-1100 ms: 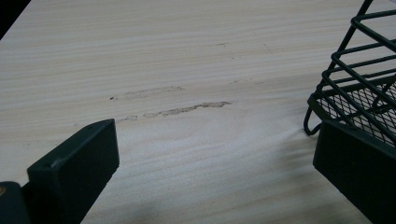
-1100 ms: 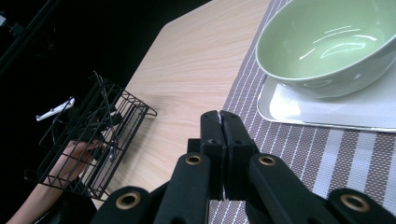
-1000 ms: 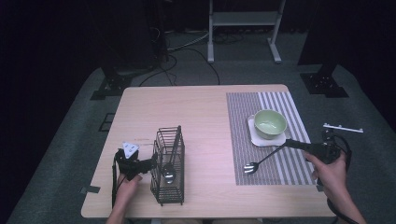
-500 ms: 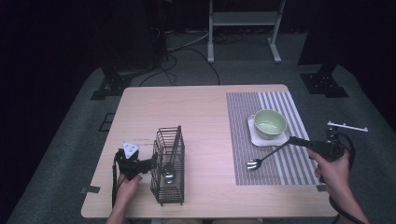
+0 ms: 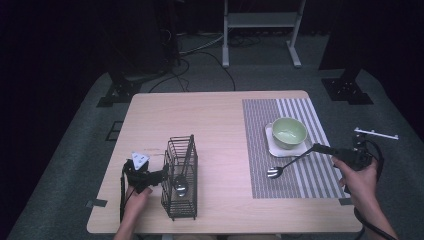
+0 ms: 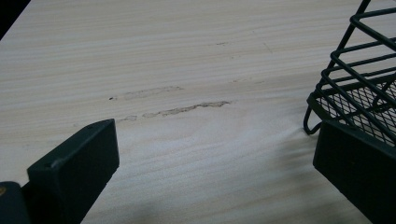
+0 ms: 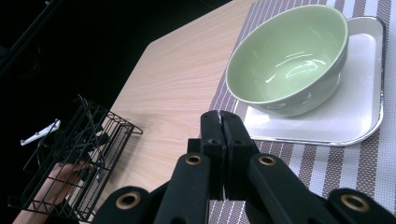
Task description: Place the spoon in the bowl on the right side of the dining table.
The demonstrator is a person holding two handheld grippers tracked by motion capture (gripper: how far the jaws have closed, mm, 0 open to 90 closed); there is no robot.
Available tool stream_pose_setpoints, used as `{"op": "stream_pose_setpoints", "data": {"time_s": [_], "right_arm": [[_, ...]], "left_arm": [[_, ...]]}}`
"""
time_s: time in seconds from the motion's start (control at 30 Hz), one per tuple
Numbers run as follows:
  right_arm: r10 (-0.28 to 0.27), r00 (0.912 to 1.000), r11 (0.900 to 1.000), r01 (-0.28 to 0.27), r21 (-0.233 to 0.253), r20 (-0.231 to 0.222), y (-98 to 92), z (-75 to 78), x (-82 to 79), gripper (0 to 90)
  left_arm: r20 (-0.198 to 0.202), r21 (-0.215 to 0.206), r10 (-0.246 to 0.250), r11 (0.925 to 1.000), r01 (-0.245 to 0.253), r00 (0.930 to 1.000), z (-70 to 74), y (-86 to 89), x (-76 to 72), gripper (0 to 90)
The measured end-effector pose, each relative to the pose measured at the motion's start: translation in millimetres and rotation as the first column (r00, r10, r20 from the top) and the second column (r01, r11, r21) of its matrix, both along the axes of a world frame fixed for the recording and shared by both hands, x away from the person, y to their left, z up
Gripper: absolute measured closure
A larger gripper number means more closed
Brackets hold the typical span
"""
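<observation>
A silver spoon (image 5: pixel 286 164) lies slanted on the striped placemat (image 5: pixel 260 115), its bowl end down on the mat. My right gripper (image 5: pixel 320 148) is shut on the spoon's handle end, at the mat's right side; in the right gripper view the black jaws (image 7: pixel 222 119) are pressed together and hide the handle. A black wire basket (image 5: pixel 180 210) stands at the front left of the table with a metal utensil (image 5: pixel 181 186) upright inside. My left gripper (image 5: pixel 161 175) sits beside the basket's left wall, open, with bare wood between its jaws (image 6: pixel 215 154).
A pale green bowl (image 5: pixel 289 132) rests on a small white tray (image 5: pixel 272 146) on the mat, just behind the spoon. The basket's corner (image 6: pixel 359 93) is close against the left gripper's right jaw. Light wood tabletop (image 5: pixel 210 120) spreads between basket and mat.
My right gripper has drawn a little to the right and away, and the spoon has slid with it. The left gripper and basket have stayed put.
</observation>
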State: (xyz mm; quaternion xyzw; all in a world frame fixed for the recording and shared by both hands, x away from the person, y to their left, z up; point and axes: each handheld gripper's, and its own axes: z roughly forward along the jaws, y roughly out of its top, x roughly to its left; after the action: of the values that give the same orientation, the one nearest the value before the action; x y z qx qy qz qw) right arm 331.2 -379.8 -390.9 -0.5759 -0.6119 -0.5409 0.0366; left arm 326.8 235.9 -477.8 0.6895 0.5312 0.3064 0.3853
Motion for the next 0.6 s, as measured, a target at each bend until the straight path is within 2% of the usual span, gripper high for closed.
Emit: {"op": "stream_pose_setpoints", "data": {"time_s": [0.6], "right_arm": [[-0.054,0.9986,0.999,0.054,0.007,0.001,-8.8,5.0,9.0,88.6]], "left_arm": [[-0.001,0.004,-0.001,1.0000,0.001,1.0000,0.0,-0.2,0.0,0.0]]}}
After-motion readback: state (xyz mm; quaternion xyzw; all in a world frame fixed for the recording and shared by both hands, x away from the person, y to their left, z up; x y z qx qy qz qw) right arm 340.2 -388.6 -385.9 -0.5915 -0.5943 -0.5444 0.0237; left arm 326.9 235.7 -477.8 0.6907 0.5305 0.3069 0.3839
